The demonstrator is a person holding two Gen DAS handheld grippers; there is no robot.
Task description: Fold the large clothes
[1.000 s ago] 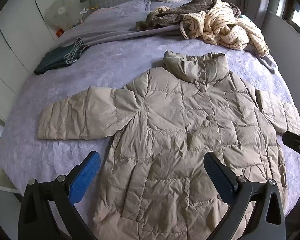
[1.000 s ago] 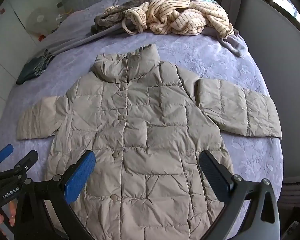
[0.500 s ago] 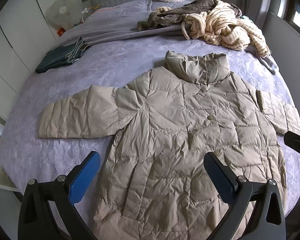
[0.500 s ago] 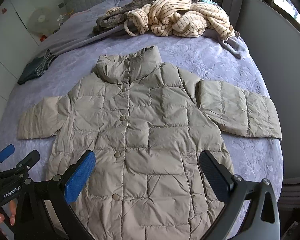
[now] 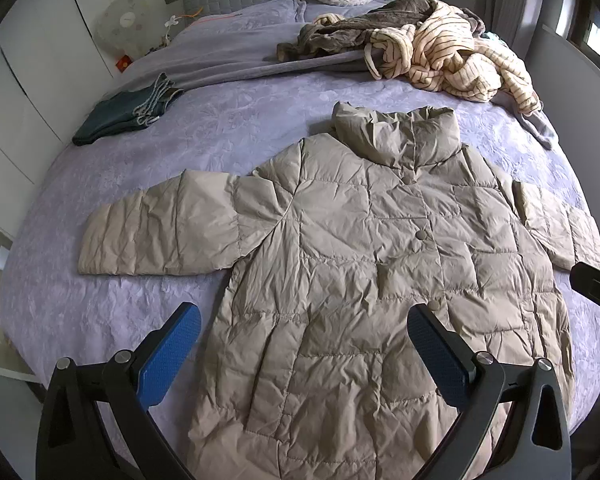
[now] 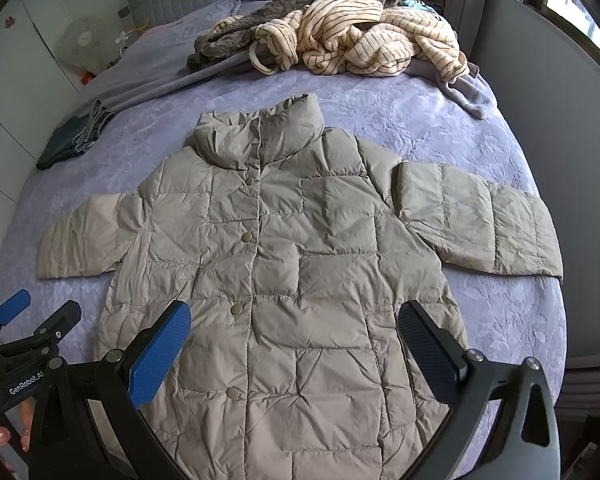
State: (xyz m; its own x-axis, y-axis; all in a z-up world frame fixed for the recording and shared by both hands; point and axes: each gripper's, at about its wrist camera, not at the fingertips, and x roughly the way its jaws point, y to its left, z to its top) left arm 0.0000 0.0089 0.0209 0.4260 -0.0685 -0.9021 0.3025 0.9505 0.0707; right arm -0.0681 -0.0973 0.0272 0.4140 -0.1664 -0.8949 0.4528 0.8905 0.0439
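Beige quilted puffer coat (image 5: pixel 380 280) lies flat, front up, snaps closed, across the foot half of the lavender bed (image 5: pixel 228 128). Collar points toward the headboard, both sleeves spread out sideways, hem at the foot edge. No fold made yet, by the look of it.

Left tongs (image 5: pixel 304 350) spread wide, holding nothing, hovering over the lower left panel of the coat. Right tongs (image 6: pixel 294 346) also spread wide and empty, over the lower right panel. Neither touches fabric.

Risks from here:
- Slick, puffy shell. A shallow pinch likely catches only the top layer, so front and back separate and the fold comes out skewed.
- Trapped air in the quilting probably makes any fold spring back open unless pressed down.
- Right sleeve (image 6: pixel 480 220) ends close to the bed's right edge; dragging it could tip the cuff over the side.
- Hem sits at the foot edge, so a pull that way may slide the whole coat off.
- Striped cream fleece pile (image 6: pixel 364 36) and folded dark jeans (image 5: pixel 128 112) sit well apart toward the head end; little snag risk unless the coat gets pushed up there.
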